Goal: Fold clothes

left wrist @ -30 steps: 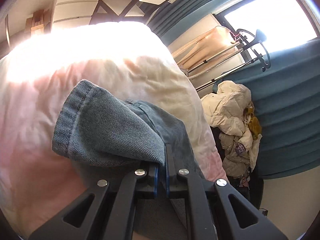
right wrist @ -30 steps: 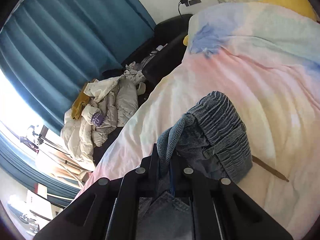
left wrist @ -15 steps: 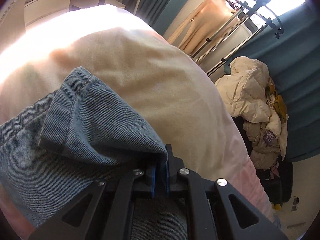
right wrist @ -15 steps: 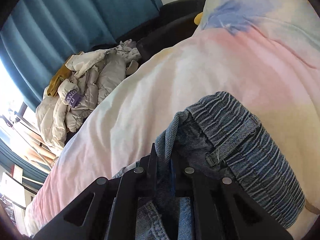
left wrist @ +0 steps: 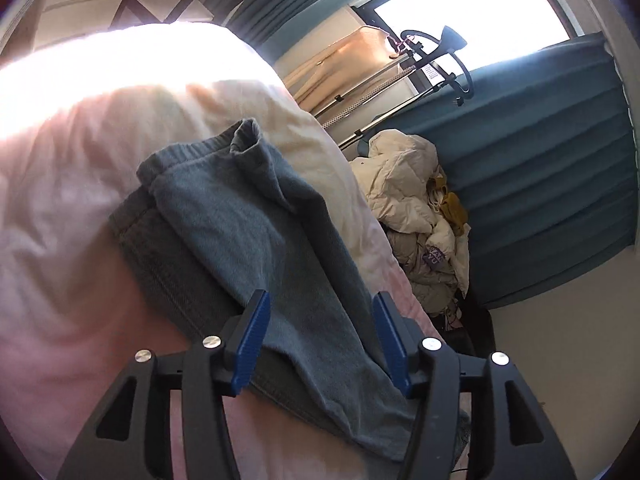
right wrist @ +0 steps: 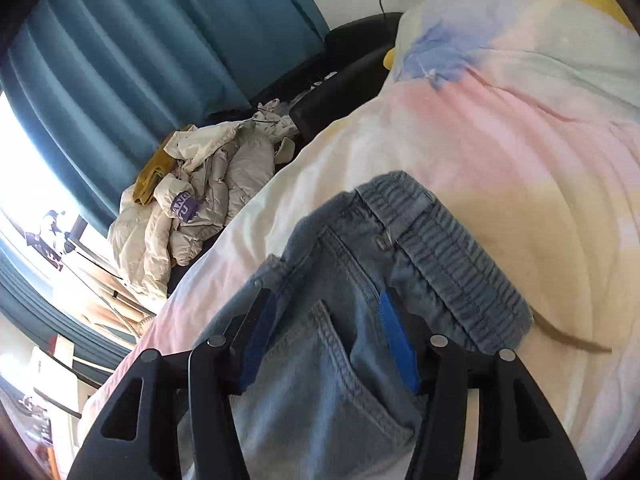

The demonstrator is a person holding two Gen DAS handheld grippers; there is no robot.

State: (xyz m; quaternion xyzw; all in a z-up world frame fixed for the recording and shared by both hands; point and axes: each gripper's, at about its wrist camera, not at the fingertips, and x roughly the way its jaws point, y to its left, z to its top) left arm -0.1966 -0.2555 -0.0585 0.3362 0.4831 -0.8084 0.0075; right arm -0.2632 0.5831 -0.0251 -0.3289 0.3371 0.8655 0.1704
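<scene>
Blue denim jeans [left wrist: 248,232] lie folded on the pastel duvet of the bed [left wrist: 72,208]. In the left wrist view a folded leg end with its hem points away from me. My left gripper [left wrist: 320,320] is open, its blue pads wide apart just above the denim, holding nothing. In the right wrist view the jeans [right wrist: 340,360] show the elastic waistband [right wrist: 452,264] and a back pocket. My right gripper [right wrist: 326,320] is open over the pocket area, its jaws apart on either side and holding nothing.
A pile of cream and grey jackets [right wrist: 192,216] lies beside the bed, also seen in the left wrist view [left wrist: 416,208]. Blue curtains [right wrist: 132,60] hang behind it. A clothes rack [left wrist: 400,76] stands by the bright window. A black chair [right wrist: 344,60] stands near a wall socket.
Both grippers were shut on denim folds and have opened, letting the jeans go. The jeans now lie flat on the duvet, and both grippers have drawn back a little.
</scene>
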